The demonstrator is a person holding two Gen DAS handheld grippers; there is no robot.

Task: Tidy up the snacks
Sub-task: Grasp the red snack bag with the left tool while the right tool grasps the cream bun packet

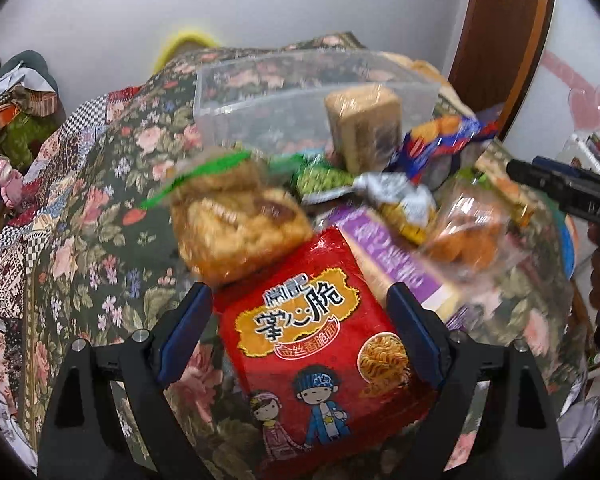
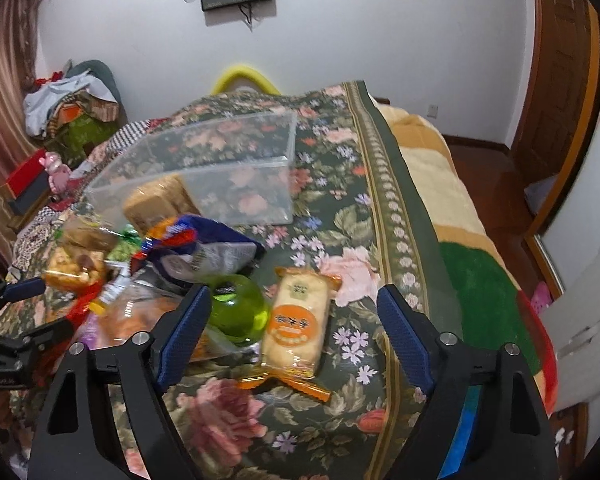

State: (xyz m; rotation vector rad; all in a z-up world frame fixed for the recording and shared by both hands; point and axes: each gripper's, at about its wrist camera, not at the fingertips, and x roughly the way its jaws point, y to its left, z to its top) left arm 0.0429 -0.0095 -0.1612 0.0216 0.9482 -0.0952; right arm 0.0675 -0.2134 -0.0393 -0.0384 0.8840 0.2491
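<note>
Status: the task is judged to be at its start. One clear plastic bin (image 1: 260,100) stands on the floral bed cover (image 1: 100,200), well beyond both tongs, and nothing can be confirmed inside it; the tan wrapped block (image 1: 362,120) appears to stand just in front of its near wall, though the views do not settle this. The left tongs (image 1: 300,332) are wide open and straddle one red noodle packet (image 1: 320,340); the pads stand beside its edges, and no clamping is visible. Beyond their tips lie one clear bag of fried snacks (image 1: 236,224), one green packet (image 1: 324,178), one purple box (image 1: 392,256) and one blue wrapper (image 1: 440,140), all in one loose heap; other items in the heap are too blurred to count. The right tongs (image 2: 294,332) are partly open and hold nothing; one orange-labelled cracker packet (image 2: 296,320) lies between the jaws without contact, and one green round item (image 2: 240,312) sits just beside the left jaw. All snacks remain to be sorted.
</note>
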